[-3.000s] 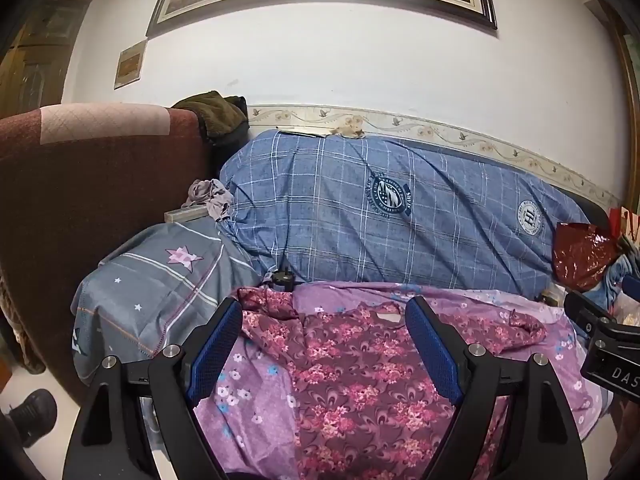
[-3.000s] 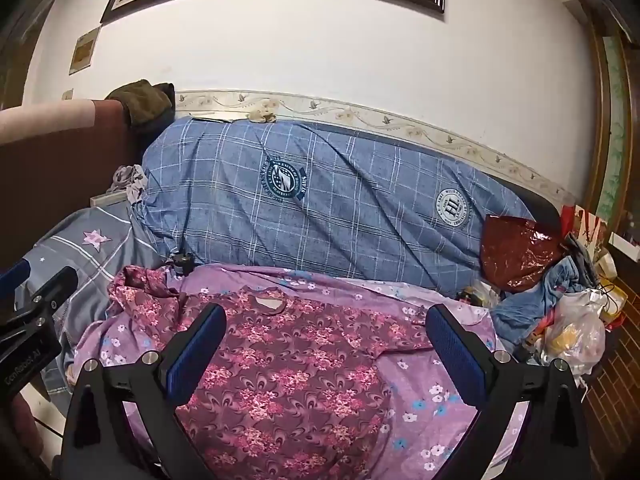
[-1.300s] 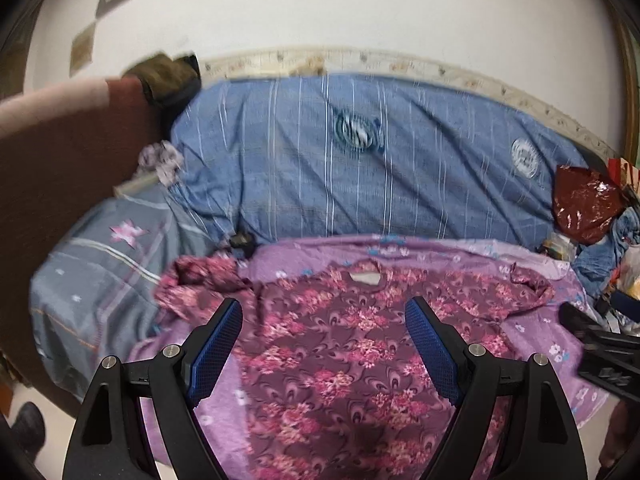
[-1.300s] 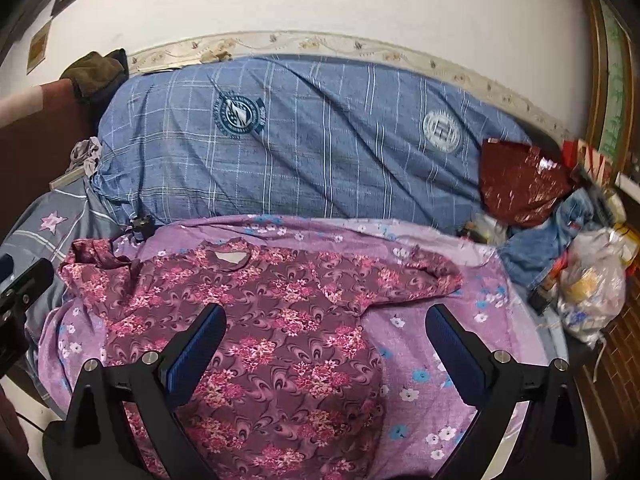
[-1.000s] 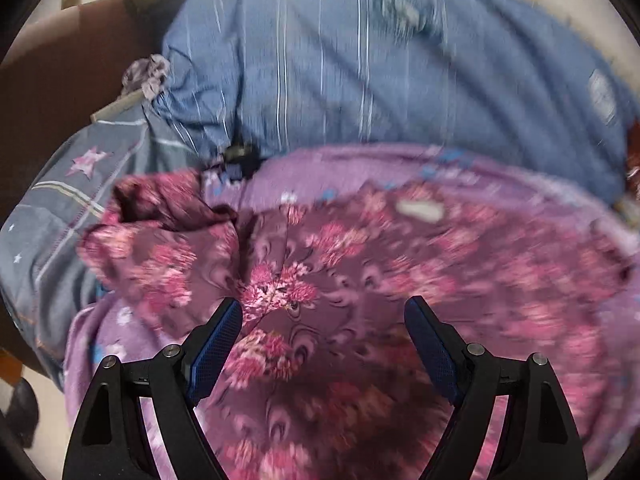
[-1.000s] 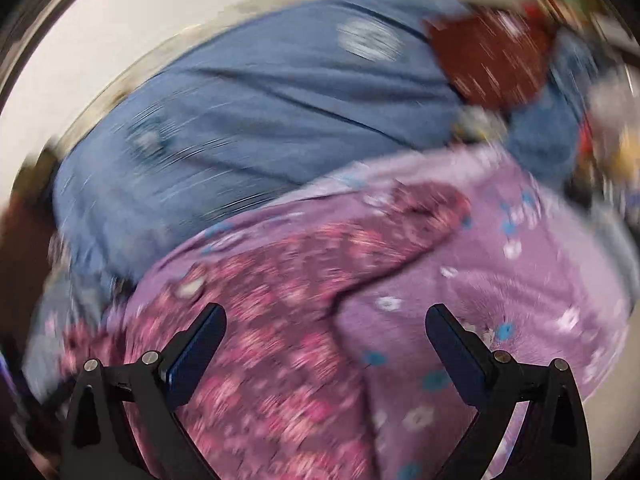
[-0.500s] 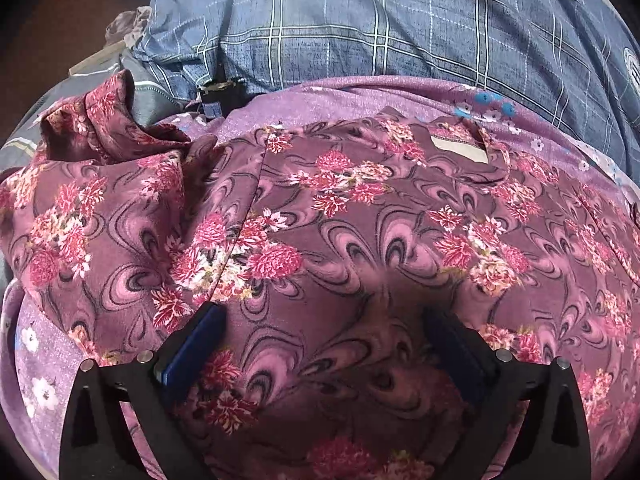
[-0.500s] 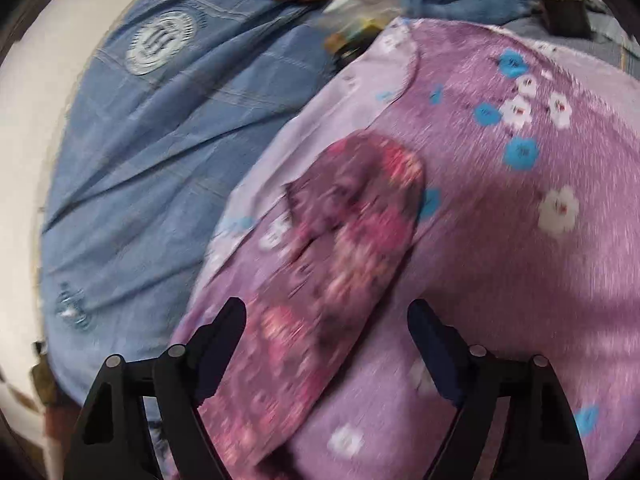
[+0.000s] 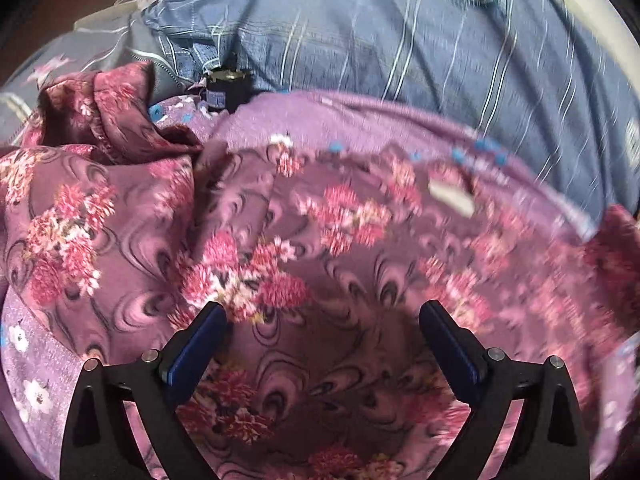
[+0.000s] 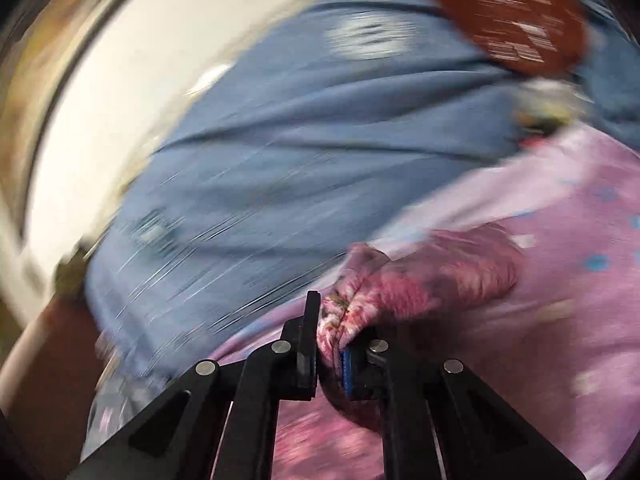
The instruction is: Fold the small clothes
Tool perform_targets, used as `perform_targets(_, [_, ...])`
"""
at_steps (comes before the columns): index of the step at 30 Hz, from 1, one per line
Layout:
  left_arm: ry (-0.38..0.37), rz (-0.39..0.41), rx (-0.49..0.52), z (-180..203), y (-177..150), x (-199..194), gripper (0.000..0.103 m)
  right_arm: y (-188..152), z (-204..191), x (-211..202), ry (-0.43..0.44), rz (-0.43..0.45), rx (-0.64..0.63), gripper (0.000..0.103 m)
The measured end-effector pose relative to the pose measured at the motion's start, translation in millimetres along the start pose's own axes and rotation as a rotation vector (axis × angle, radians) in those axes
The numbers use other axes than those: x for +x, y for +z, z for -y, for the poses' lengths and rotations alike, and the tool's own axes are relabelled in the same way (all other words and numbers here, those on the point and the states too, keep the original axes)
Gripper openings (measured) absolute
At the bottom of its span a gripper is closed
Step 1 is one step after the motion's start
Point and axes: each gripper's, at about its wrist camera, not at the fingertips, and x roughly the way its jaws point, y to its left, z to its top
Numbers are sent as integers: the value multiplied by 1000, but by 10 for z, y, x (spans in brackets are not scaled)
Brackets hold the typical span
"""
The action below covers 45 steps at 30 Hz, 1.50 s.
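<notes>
A maroon shirt with pink flowers (image 9: 320,220) lies spread flat on a purple flowered sheet; its left sleeve (image 9: 100,120) is bunched up at the far left. My left gripper (image 9: 320,312) hovers low over the shirt's chest, its jaws wide but closing a little; the cloth lies under the gap and the pads do not press it. In the blurred right wrist view, my right gripper (image 10: 328,332) is shut on the end of the shirt's right sleeve (image 10: 432,268), and the cloth puckers out of the pads.
A blue plaid quilt (image 9: 360,40) is piled behind the shirt against the wall. A small black object (image 9: 226,90) sits at the quilt's foot, with a grey star-print pillow (image 9: 52,68) to the left. A dark red bag (image 10: 512,12) lies at the far right on the purple sheet (image 10: 580,280).
My left gripper has dropped closer to the shirt's chest. My right gripper swung out to the right sleeve, closed from wide open, and now pinches the sleeve end.
</notes>
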Motion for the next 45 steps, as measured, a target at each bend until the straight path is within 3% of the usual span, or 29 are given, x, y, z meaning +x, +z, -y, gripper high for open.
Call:
perform_targets(4, [-46, 71, -39, -237, 91, -196, 97, -454, -752, 161, 160, -145, -195, 7])
perform_targets(8, [-25, 147, -95, -541, 140, -340, 97, -1179, -1342, 384, 264, -383, -390, 15])
perform_targets(11, [1, 133, -93, -645, 140, -289, 97, -1911, -1455, 768, 176, -717, -536, 51])
perform_targets(12, [1, 122, -87, -654, 131, -259, 97, -2064, -1420, 843, 146, -799, -568, 51])
perform_targets(14, [1, 110, -67, -619, 111, -213, 97, -2023, -1450, 733, 177, -749, -630, 53])
perform_targets(15, [-5, 113, -56, -584, 98, -208, 97, -1945, -1432, 685, 189, -776, -620, 55])
perform_targets(18, [-49, 116, -1, -351, 119, -200, 97, -1540, -1176, 534, 257, -788, -507, 69])
perform_targets(21, [-85, 127, 73, -127, 106, -196, 97, -1083, -807, 501, 209, -748, -373, 71])
perform_targets(25, [-168, 104, 101, 60, 36, -166, 97, -660, -280, 624, 201, -679, -60, 70])
perform_targets(30, [-260, 83, 174, 339, -65, -150, 97, -594, -67, 890, 97, -582, 142, 70])
perform_targets(32, [-270, 82, 188, 400, -77, -130, 97, -664, -22, 1059, 25, -585, 171, 65])
perform_targets(34, [-276, 91, 191, 430, -68, -112, 97, -707, 10, 1199, -12, -582, 187, 51])
perform_targets(36, [-286, 101, 184, 416, -39, -107, 97, -720, -51, 1238, -48, -558, 149, 24])
perform_targets(38, [-306, 115, 172, 394, 3, -111, 97, -707, -137, 1219, -24, -531, 122, 14])
perform_targets(41, [-384, 120, 150, 354, 110, -84, 97, -696, -298, 1172, 57, -501, 81, 12])
perform_targets(45, [-531, 50, 174, 348, 228, 61, 98, -686, -484, 1132, 215, -480, 72, 11])
